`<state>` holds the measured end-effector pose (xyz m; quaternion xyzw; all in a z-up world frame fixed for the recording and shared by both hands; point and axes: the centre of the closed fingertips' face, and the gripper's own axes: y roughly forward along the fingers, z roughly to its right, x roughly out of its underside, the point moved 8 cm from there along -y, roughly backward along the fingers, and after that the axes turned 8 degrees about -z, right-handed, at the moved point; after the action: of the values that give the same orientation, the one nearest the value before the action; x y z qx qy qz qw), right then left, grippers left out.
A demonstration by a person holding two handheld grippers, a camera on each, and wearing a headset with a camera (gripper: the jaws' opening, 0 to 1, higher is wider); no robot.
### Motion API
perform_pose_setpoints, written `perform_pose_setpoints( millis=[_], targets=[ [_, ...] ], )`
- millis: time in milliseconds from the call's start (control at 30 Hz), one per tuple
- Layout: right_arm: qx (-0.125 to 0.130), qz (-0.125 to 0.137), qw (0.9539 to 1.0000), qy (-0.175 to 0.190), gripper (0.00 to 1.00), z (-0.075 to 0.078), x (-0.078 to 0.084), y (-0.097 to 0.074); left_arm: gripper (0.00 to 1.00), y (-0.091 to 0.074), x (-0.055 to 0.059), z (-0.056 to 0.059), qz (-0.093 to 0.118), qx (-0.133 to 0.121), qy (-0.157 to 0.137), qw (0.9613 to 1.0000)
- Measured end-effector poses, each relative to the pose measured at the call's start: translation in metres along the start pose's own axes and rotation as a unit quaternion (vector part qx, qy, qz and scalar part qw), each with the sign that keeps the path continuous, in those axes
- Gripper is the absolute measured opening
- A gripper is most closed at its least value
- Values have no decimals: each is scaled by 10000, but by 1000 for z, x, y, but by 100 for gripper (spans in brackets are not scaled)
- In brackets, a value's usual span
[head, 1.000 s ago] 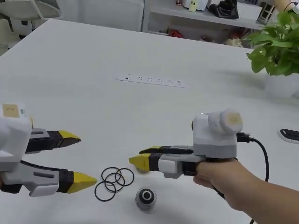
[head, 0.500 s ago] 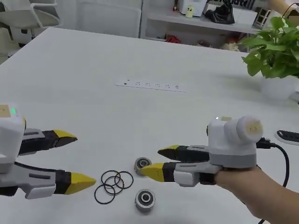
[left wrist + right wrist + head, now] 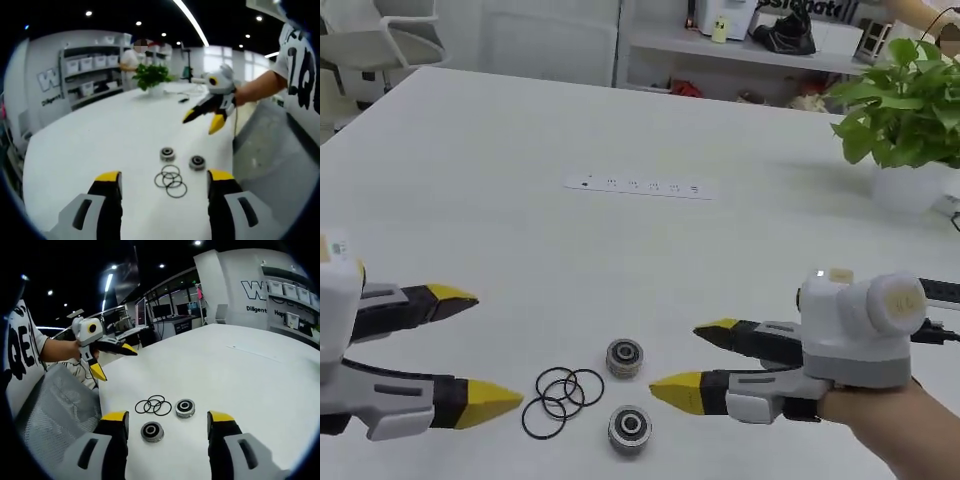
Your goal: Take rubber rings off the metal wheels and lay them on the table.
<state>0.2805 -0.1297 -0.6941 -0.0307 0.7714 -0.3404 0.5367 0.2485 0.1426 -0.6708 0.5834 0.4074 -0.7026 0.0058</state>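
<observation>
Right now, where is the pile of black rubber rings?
In the head view the rubber rings lie flat on the table, low and left of centre, between the left gripper and the two metal wheels.

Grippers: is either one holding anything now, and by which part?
Nothing is held. The left gripper and right gripper both stand open and empty; the rubber rings and metal wheels lie on the table between them.

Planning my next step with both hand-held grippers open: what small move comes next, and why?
Probably ease the right hand-held gripper toward the nearer silver metal wheel: its jaws stand open and empty, the wheel lies just ahead, and four black rubber rings lie beside it on the white table. Whether it bears a ring: unclear.
</observation>
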Motion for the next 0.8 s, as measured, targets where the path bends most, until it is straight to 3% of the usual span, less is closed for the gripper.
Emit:
perform_pose_setpoints(
  millis=[333,800],
  targets=[
    [191,-207,9987,-420,69,-5,19,-10,73,-4,5,4,-9,-63,-3,10000],
    [308,-264,9983,-427,73,-5,34,-22,77,-7,15,10,-71,-97,-31,9999]
  ],
)
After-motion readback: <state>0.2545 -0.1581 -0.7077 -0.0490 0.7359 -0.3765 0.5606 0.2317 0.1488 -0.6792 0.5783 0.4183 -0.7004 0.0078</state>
